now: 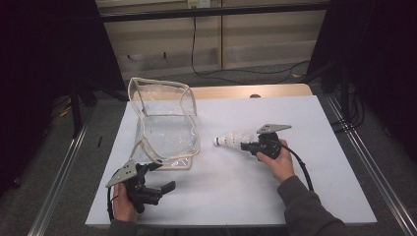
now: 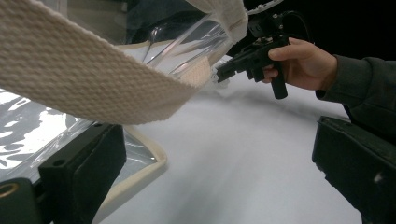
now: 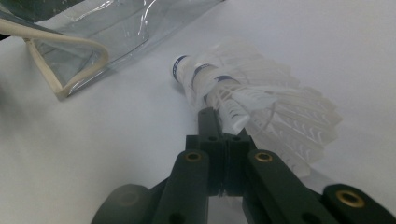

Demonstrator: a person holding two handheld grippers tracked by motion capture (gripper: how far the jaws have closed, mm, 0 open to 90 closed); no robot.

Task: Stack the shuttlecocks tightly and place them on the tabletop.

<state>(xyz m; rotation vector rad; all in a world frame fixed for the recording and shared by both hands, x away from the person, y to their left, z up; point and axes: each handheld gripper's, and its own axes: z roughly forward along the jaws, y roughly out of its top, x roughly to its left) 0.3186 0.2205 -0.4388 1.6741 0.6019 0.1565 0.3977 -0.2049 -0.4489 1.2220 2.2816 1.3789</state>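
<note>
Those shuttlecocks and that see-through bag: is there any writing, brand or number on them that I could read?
No text can be read.
The shuttlecocks, in the right gripper, have blue bands on their cork ends; any print there is too blurred.
The clear bag with cream webbing trim carries no visible label.

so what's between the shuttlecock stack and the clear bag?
Nothing: in the high view, only bare white table separates the shuttlecocks in the right gripper from the clear bag.
</note>
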